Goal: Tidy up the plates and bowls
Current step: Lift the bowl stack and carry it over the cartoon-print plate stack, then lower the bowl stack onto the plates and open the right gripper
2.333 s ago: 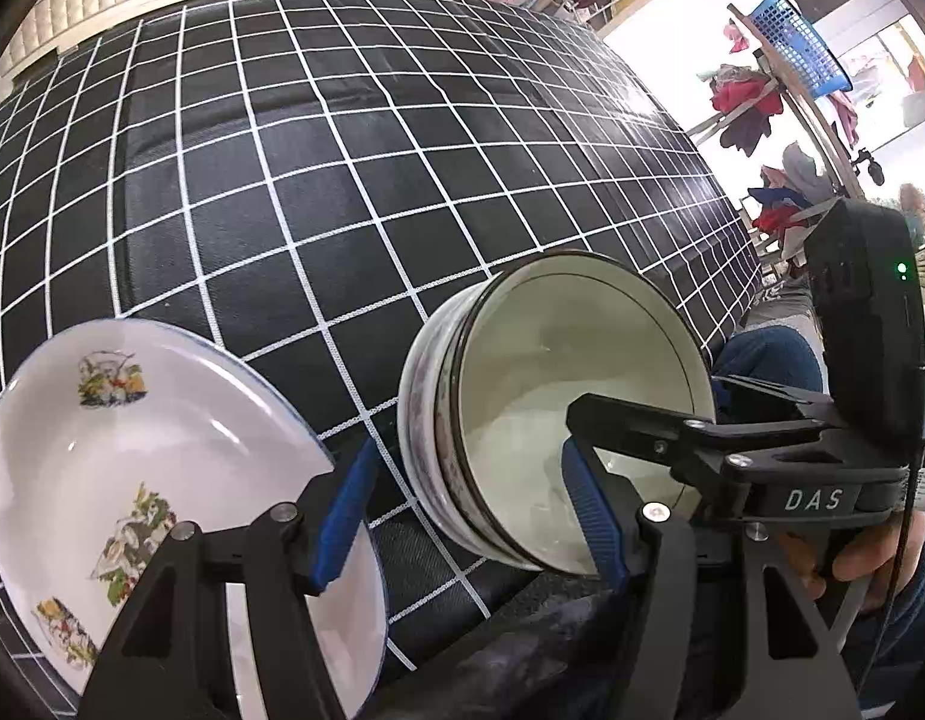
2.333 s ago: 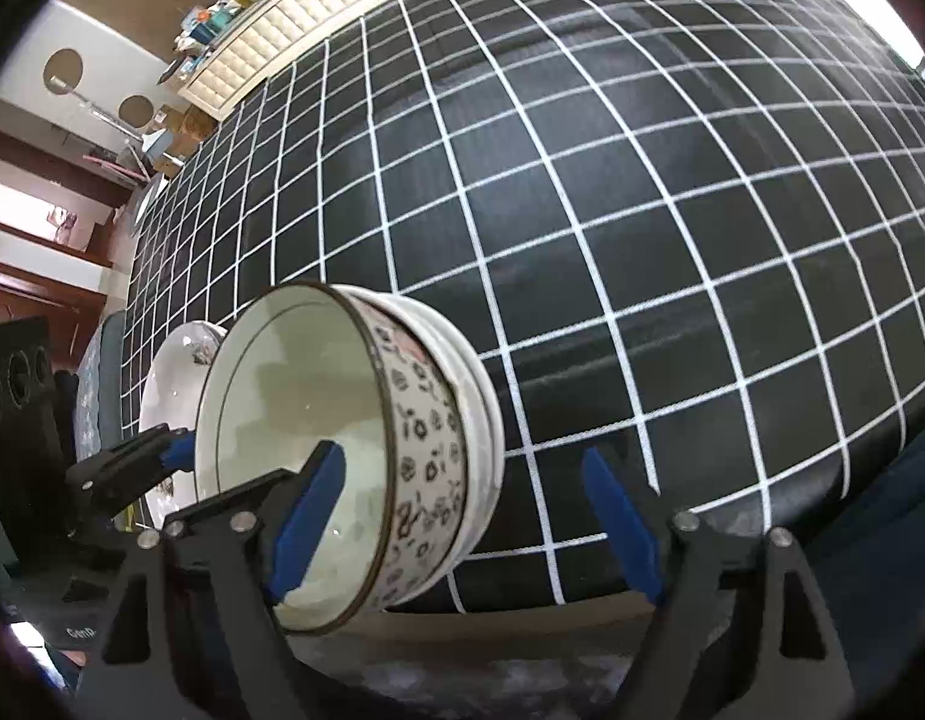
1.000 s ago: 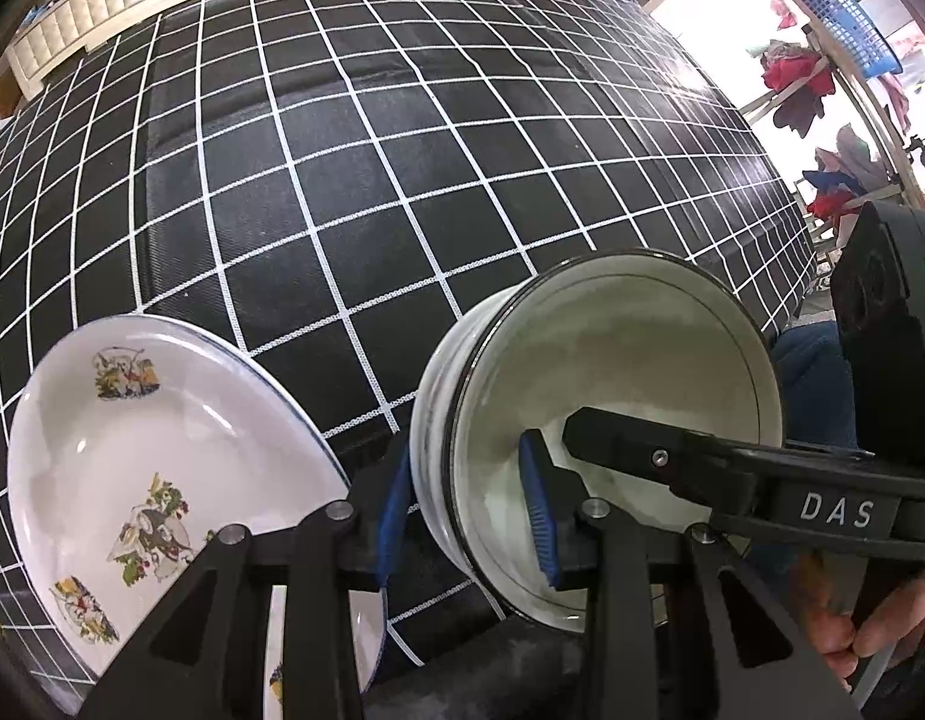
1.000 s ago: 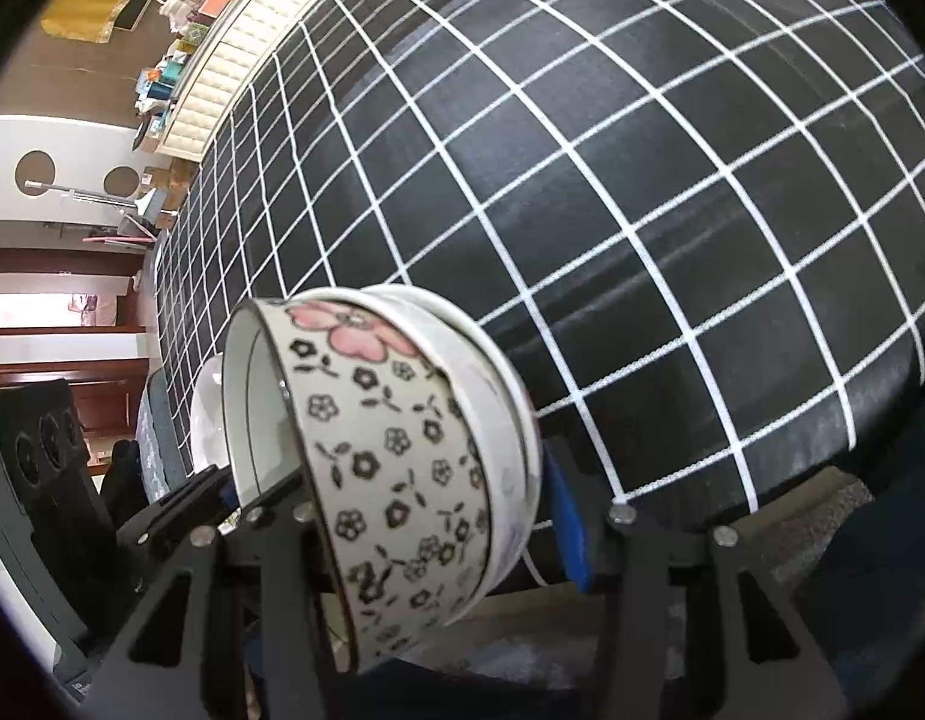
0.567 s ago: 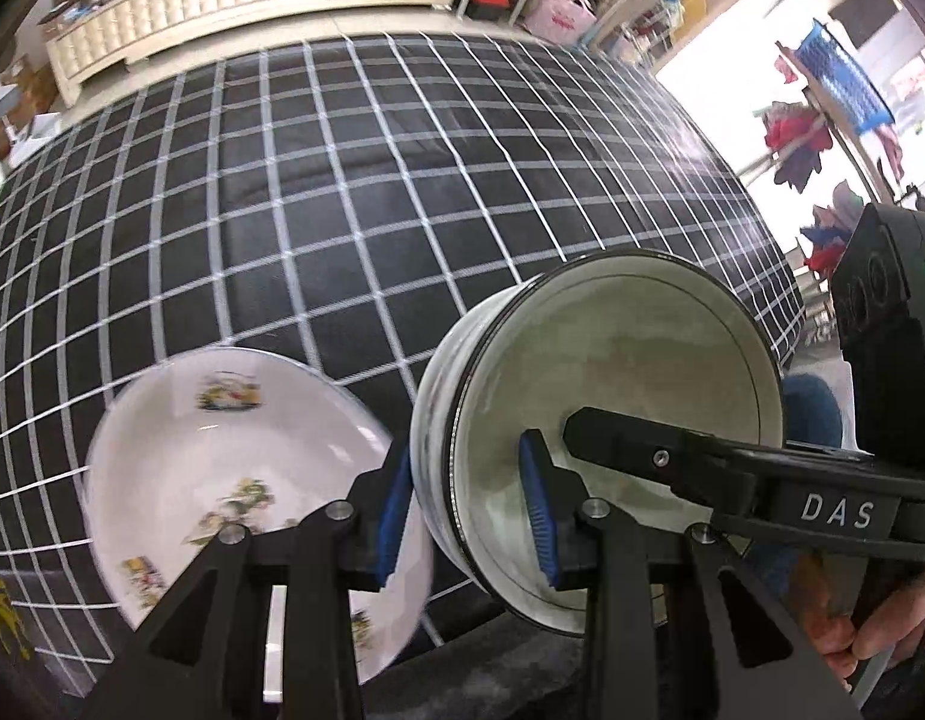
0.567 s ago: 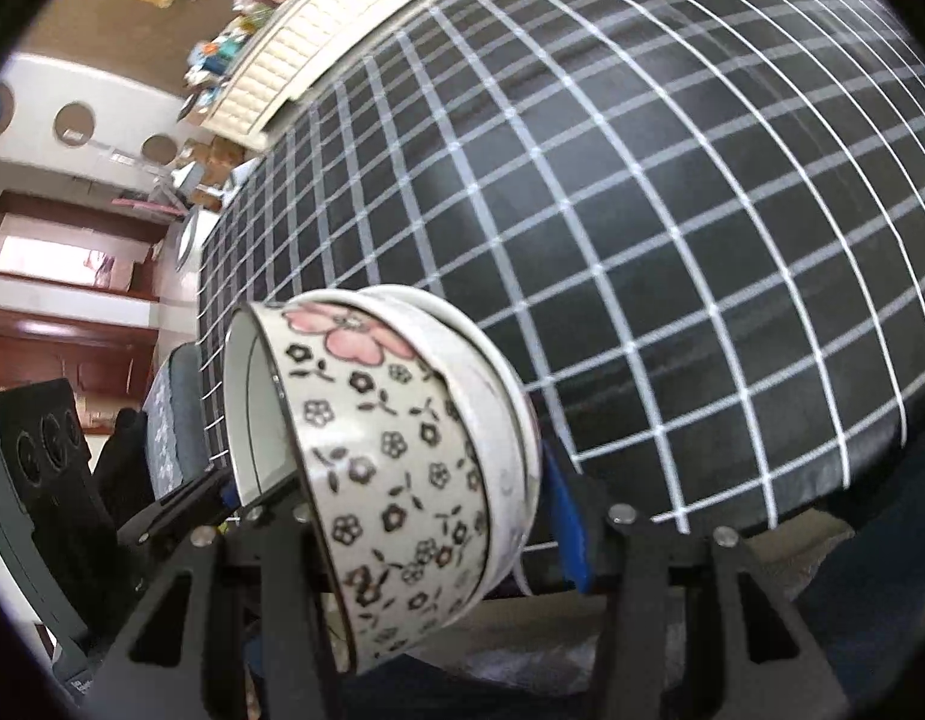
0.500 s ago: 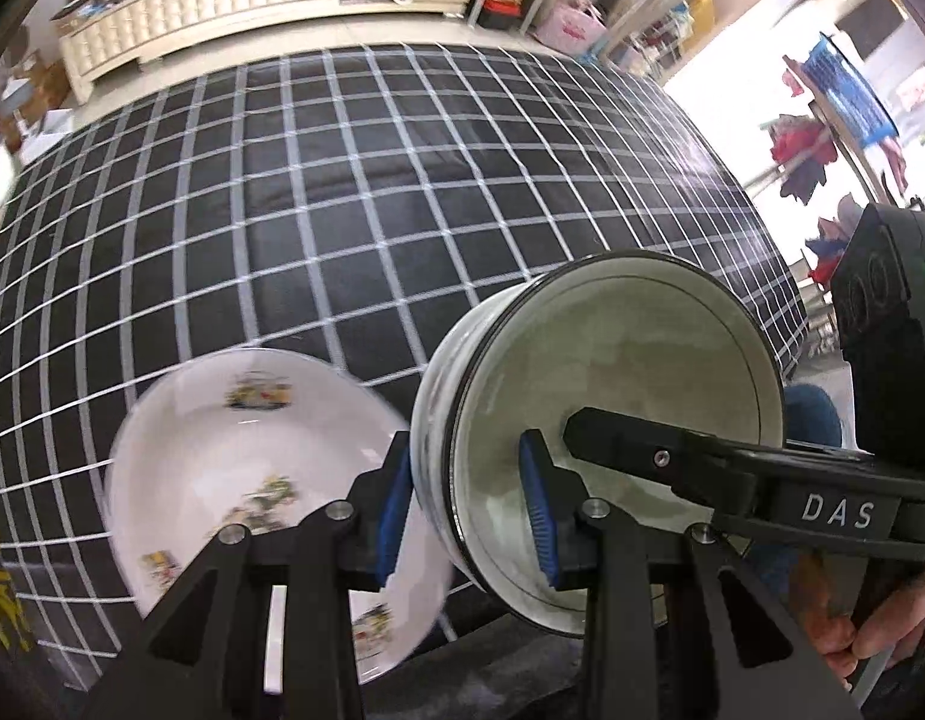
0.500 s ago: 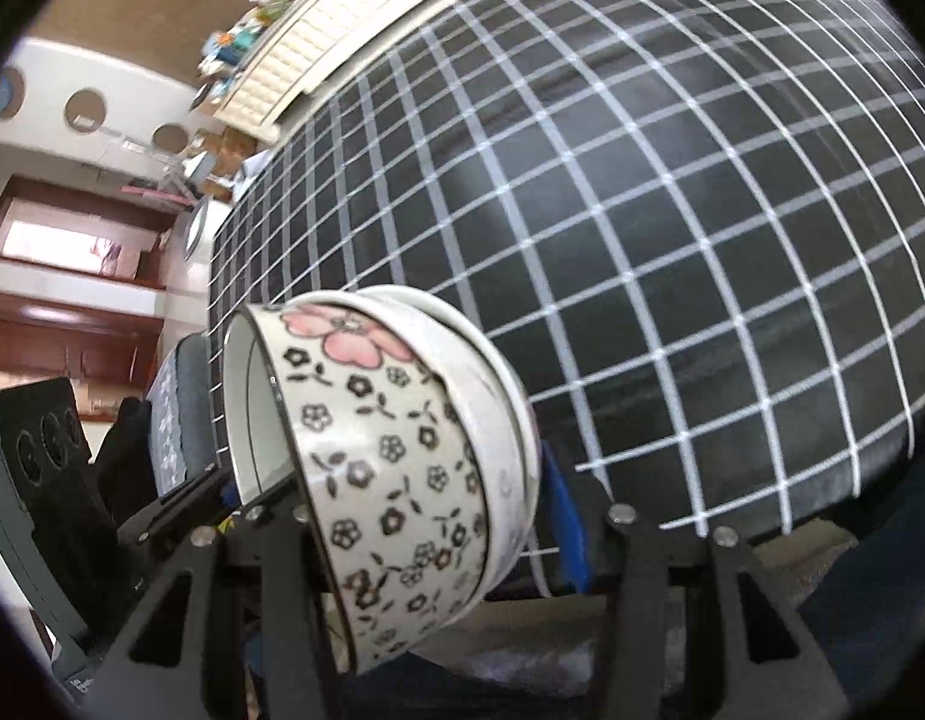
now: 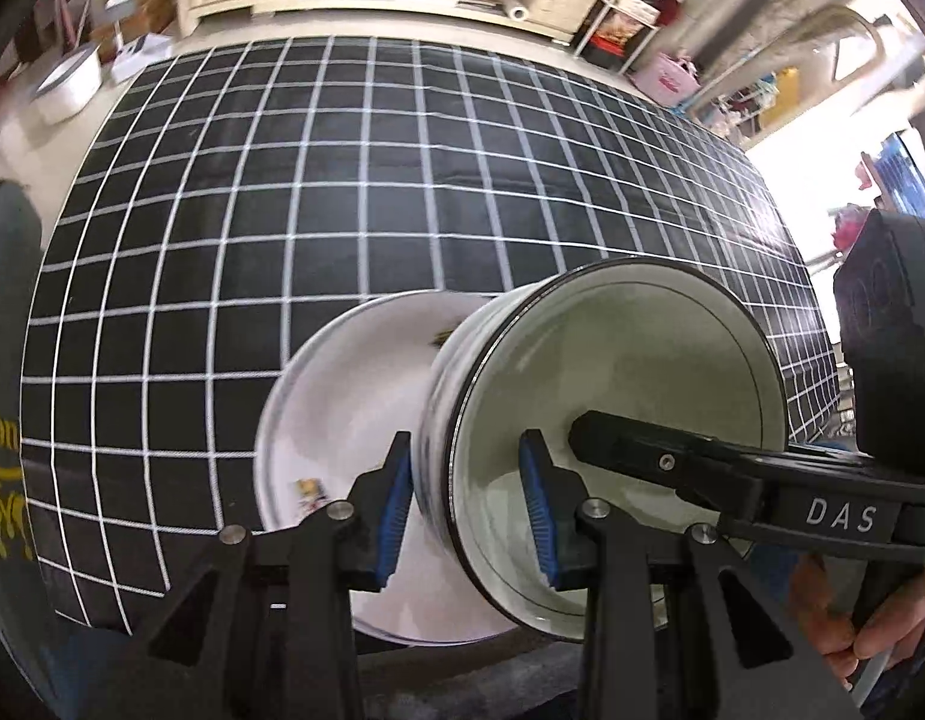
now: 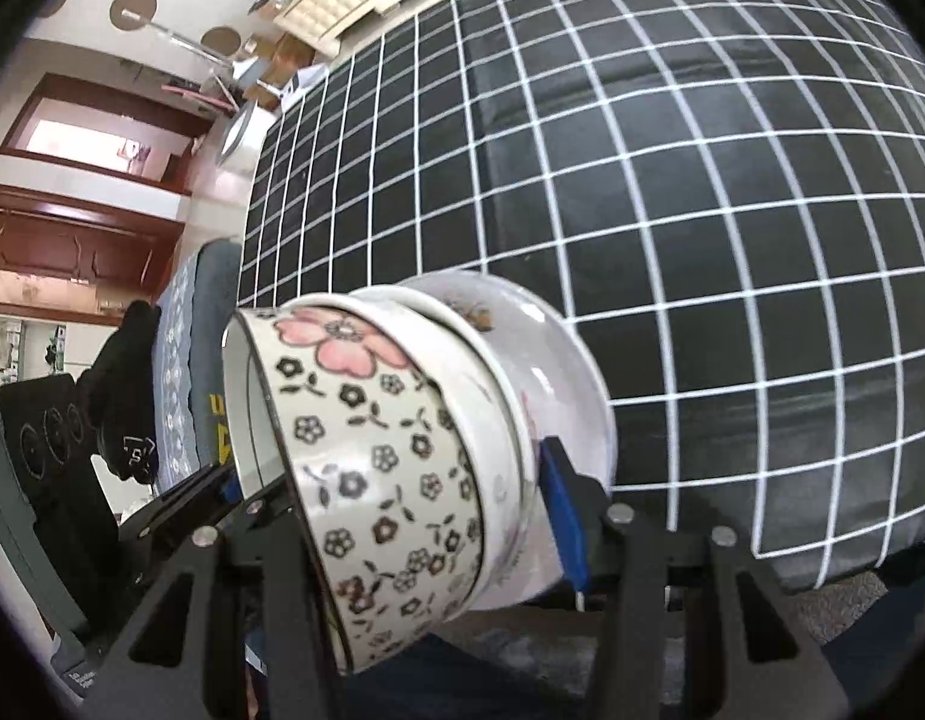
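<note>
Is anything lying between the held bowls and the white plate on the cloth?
Nothing visible. The stacked bowls, pinched by both grippers, hang just in front of the plate; only bare checked cloth surrounds it.

The tabletop [image 9: 354, 180] is covered by a black cloth [image 10: 732, 192] printed with a white grid of squares. The cloth reaches every visible edge and hangs over the near edge and the left side. Creases run across it in the left wrist view, and faint sheen marks show in the right wrist view. A white plate [image 9: 342, 408] with small printed decoration sits close to the near edge; it appears blurred, and contact with the cloth cannot be confirmed from either view. The rest of the visible cloth surface carries only the grid pattern. The floor beyond the far edge is pale.
</note>
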The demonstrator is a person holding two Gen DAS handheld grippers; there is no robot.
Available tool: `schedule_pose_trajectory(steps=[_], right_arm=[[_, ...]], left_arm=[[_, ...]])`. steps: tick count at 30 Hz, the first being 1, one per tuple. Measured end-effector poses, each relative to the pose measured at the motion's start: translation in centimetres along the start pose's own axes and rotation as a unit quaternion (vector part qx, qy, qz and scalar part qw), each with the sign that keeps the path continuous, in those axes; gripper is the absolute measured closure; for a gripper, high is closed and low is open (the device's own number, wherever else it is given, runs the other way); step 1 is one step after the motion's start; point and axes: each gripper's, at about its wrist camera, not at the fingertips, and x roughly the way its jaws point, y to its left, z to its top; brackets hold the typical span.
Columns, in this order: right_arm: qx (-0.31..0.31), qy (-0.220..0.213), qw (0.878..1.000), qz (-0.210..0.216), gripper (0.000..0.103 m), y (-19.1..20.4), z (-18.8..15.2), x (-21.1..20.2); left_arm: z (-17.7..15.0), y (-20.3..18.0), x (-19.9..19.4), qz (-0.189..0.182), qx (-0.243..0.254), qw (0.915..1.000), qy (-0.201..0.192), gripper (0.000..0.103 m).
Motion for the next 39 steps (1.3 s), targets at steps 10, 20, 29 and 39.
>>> schedule_pose_trajectory(steps=[10,20,29,39], right_arm=[[-0.011,0.029,0.999,-0.017,0.050,0.8,0.0,2.4],[-0.017,0.034,0.999,-0.021,0.050,0.4,-0.4,2.5],[-0.025,0.037,0.999,-0.014,0.049,-0.3,-0.5,2.3],[-0.085,0.006,0.995,-0.060,0.049,1.0,-0.8,1.4]], left_arm=[[-0.8,2.8,1.5,-0.011,-0.031,0.9994,0.015,0.071],[-1.8,3.4,1.6,-0.018,-0.035,0.9992,0.008,0.071],[-2.2,2.6,1.2,-0.010,-0.029,0.9995,-0.003,0.071],[-2.5,2.1,0.3,0.007,-0.024,0.9995,-0.021,0.068]])
